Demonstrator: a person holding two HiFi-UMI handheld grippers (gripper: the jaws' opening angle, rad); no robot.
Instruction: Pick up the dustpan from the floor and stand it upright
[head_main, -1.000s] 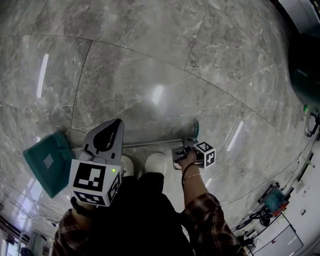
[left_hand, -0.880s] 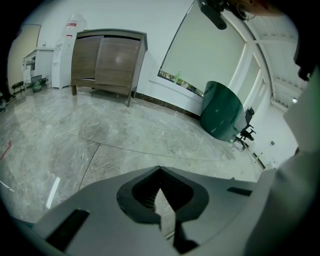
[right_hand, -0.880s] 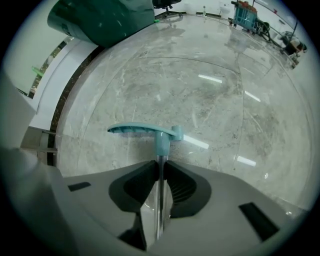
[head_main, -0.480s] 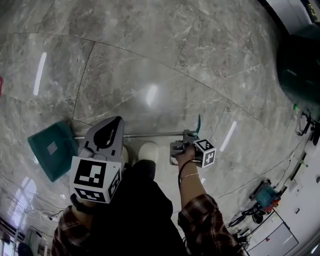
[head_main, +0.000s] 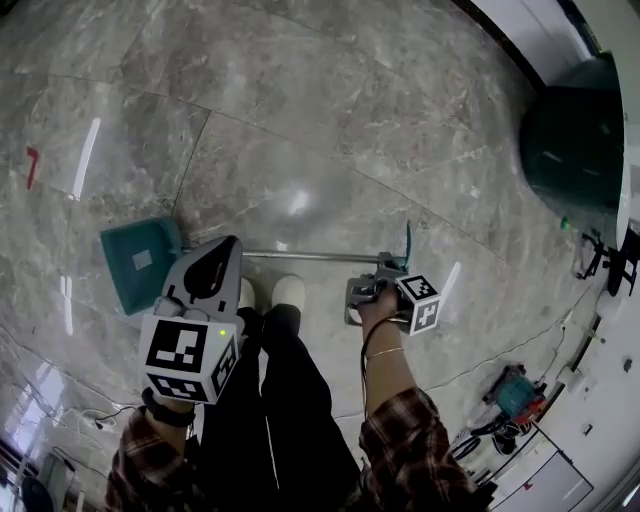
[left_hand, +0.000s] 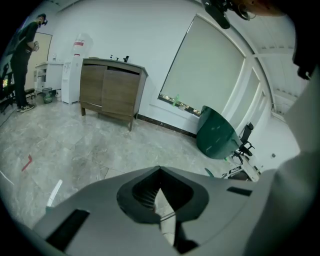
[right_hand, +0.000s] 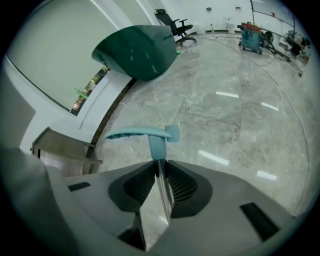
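Note:
The dustpan has a teal pan (head_main: 140, 262), a long metal handle (head_main: 310, 257) and a teal grip (head_main: 407, 240) at its end. It hangs roughly level above the marble floor, in front of the person's shoes (head_main: 288, 292). My right gripper (head_main: 385, 266) is shut on the metal handle just below the teal grip (right_hand: 145, 134). Its jaws (right_hand: 161, 168) have just eased a little, and the handle stays pinched between them. My left gripper (head_main: 228, 246) is over the handle near the pan. Its jaws (left_hand: 160, 172) are shut with nothing between them, and the rod passes underneath.
A big dark green object (head_main: 575, 140) lies by the wall at the upper right. A wooden cabinet (left_hand: 112, 92) and a water dispenser (left_hand: 77, 65) stand along the far wall, with a person (left_hand: 22, 60) at the left. Cables and a blue machine (head_main: 510, 390) lie at the right.
Both grippers have risen, and the floor now looks farther away. The dustpan has come up with the right gripper, and its pan has shifted right and upward in the head view.

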